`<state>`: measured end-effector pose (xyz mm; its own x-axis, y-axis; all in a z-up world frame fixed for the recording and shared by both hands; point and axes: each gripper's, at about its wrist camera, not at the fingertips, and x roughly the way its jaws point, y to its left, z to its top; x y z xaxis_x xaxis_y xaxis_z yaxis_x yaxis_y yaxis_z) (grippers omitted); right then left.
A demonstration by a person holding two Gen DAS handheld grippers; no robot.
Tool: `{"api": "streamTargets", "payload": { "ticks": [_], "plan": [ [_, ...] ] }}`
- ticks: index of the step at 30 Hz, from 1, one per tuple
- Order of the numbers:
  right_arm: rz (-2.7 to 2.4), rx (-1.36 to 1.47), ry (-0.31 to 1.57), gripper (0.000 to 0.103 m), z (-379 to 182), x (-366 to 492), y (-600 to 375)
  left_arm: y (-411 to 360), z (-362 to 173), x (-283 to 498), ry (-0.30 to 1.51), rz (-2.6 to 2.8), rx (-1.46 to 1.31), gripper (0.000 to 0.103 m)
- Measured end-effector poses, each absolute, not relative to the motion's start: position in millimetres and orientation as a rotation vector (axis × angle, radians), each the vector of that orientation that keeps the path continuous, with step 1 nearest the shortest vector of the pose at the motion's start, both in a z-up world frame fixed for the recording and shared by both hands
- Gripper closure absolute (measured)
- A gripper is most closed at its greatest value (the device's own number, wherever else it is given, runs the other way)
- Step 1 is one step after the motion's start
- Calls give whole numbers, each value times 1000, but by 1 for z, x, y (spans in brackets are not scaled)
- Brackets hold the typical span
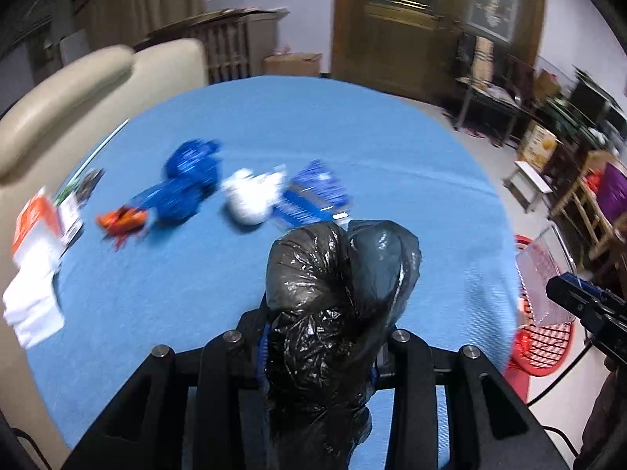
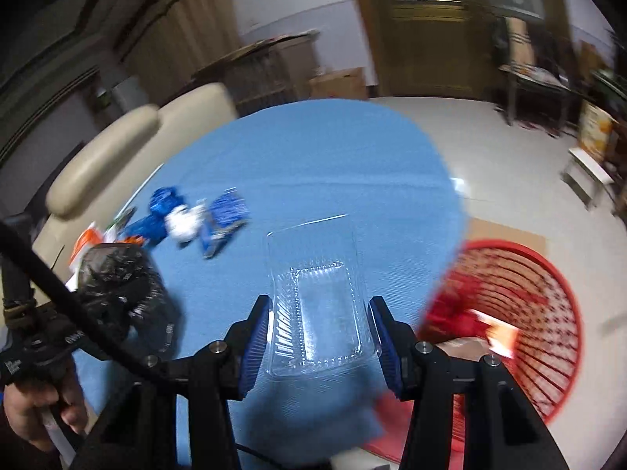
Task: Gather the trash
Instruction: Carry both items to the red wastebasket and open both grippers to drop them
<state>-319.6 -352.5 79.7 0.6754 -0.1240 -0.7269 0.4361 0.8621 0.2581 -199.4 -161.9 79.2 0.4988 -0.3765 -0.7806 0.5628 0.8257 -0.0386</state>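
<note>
My left gripper (image 1: 319,352) is shut on a crumpled black plastic bag (image 1: 333,293) and holds it above the blue table (image 1: 352,145); the bag also shows in the right wrist view (image 2: 117,286). My right gripper (image 2: 319,337) is shut on a clear plastic clamshell container (image 2: 317,297) near the table's right edge, beside a red mesh bin (image 2: 521,313) on the floor. Loose trash lies on the table's left: blue wrappers (image 1: 184,188), a white crumpled wad (image 1: 250,196), a blue packet (image 1: 313,196) and an orange wrapper (image 1: 121,221).
White and orange paper packaging (image 1: 35,258) lies at the table's left edge next to a beige sofa (image 1: 78,94). The red bin (image 1: 544,337) holds some trash. A wooden door, chairs and boxes stand at the back right.
</note>
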Motion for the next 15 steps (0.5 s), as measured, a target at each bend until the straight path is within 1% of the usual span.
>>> {"api": "streamTargets", "payload": {
  "ticks": [7,13,15],
  "plan": [
    [-530,539,760,49,63,-384,-421,-218,93,-222,864,-710,257,65],
    [-614,571,751,47,55,-403,-454,-268,103,-250,830,-832,310,65],
    [-626,579,757,45,52,-406,-462,-280,105,-256,822,-860,326,65]
  ]
}}
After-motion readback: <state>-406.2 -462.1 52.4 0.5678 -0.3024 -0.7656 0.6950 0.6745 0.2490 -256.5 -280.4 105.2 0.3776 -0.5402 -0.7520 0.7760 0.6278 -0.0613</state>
